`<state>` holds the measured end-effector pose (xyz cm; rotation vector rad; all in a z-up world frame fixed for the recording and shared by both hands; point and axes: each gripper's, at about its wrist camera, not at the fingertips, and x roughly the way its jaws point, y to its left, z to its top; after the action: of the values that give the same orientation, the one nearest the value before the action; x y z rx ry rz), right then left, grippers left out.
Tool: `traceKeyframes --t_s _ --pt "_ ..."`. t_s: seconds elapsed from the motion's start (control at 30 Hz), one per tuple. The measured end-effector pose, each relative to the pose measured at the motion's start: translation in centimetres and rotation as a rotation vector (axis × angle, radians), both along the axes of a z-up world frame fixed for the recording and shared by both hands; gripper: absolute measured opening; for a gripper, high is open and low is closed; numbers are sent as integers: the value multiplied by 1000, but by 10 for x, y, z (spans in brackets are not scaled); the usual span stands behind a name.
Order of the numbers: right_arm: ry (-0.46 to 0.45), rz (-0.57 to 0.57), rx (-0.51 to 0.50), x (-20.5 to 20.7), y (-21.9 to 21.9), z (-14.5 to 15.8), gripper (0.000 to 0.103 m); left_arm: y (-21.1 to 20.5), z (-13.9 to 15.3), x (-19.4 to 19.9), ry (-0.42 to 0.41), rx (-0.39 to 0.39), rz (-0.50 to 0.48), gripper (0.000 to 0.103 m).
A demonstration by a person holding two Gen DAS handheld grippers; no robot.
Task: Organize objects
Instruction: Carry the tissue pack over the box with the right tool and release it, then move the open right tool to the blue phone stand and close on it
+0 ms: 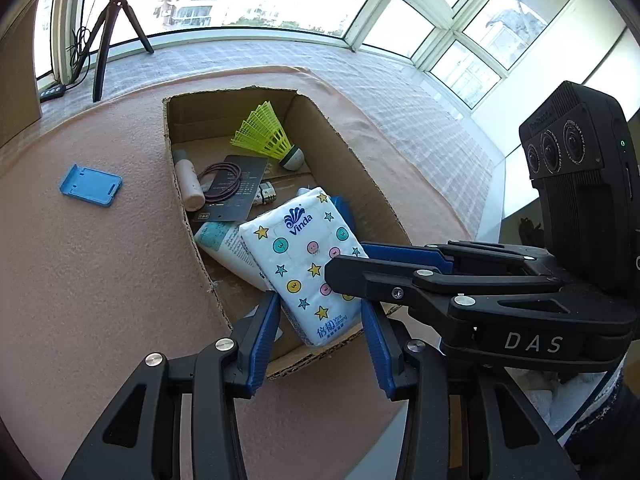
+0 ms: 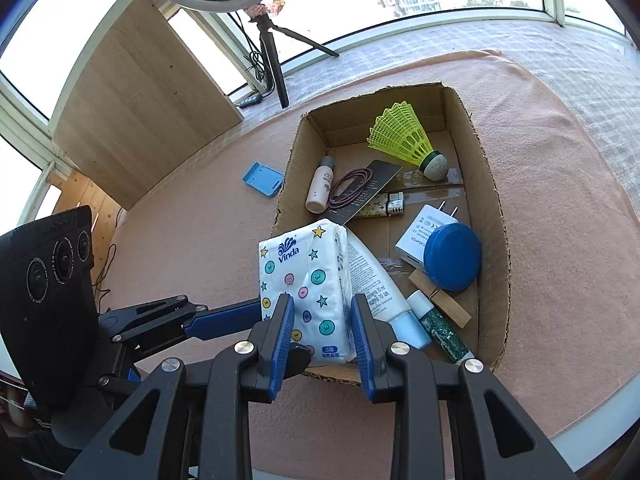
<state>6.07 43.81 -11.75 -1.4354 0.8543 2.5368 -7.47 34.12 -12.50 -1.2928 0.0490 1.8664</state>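
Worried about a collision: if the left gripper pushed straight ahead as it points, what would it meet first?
Most likely the tissue pack, which lies between the left gripper's open fingers, over the cardboard box; depth is unclear.

White tissue pack (image 2: 306, 292) dotted with stars and coloured buttons; neon-yellow shuttlecock (image 2: 404, 136); blue round lid (image 2: 452, 258); brown cardboard box (image 2: 496, 216); pink cloth (image 1: 100, 280); light-blue phone stand (image 1: 91, 185).

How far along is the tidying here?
Mostly done: the shuttlecock, small bottle, charger and blue lid already lie in the cardboard box. The right gripper holds the tissue pack over it. The blue stand remains outside, on the cloth.
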Motion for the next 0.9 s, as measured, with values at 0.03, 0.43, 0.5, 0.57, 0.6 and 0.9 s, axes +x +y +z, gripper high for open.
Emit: traceKeyframes --t_s 0.03,0.43,0.5,0.57,0.6,0.9 --pt "4 1 2 0 1 0 27 1 -1 0 6 -14 8 60" --pt "12 -69 -11 4 16 0 39 -6 0 -4 7 -27 35 65" --pt "14 -66 -10 3 14 1 39 -9 1 -3 9 -27 39 65" --pt "14 -59 -6 2 11 3 39 -13 1 -3 7 -25 44 65" --pt "13 -56 -3 1 10 3 39 -15 1 -3 7 -27 48 65" --pt "30 -6 -3 -19 -7 8 39 -57 -5 -6 -9 -44 125 65"
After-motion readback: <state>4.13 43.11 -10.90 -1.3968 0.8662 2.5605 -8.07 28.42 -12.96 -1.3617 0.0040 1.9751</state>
